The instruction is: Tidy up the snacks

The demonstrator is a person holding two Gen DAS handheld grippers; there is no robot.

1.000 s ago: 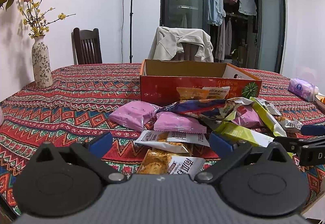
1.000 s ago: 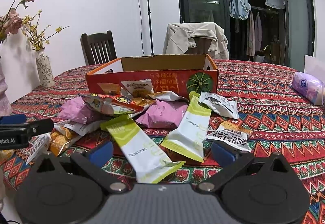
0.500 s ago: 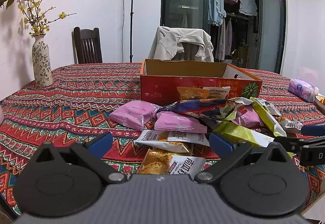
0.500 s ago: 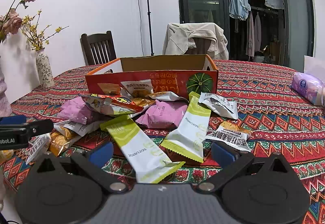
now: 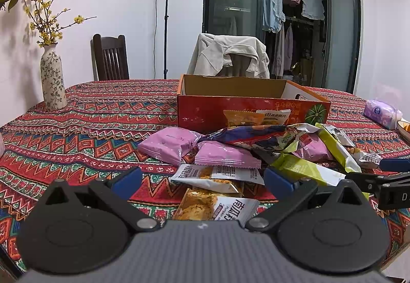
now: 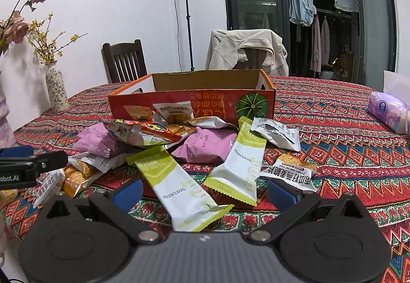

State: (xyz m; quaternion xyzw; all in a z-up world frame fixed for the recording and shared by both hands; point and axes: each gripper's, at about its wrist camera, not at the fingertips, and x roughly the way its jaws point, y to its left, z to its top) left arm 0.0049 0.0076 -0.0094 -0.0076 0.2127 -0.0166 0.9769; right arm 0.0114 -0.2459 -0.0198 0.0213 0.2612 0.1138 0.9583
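A heap of snack packets lies on the patterned tablecloth in front of an open orange cardboard box (image 5: 246,113), which also shows in the right wrist view (image 6: 194,103). Pink packets (image 5: 169,144), a white and orange packet (image 5: 217,176) and green-white packets (image 6: 176,185) are in the heap. My left gripper (image 5: 202,181) is open and empty, low over the near white and orange packets. My right gripper (image 6: 203,190) is open and empty, with a green-white packet lying between its fingers on the table.
A flowered vase (image 5: 52,78) stands at the far left of the table. A purple tissue pack (image 6: 389,111) lies at the right. Two chairs stand behind the table, one draped with a beige jacket (image 5: 230,54). The table's front edge is just below both grippers.
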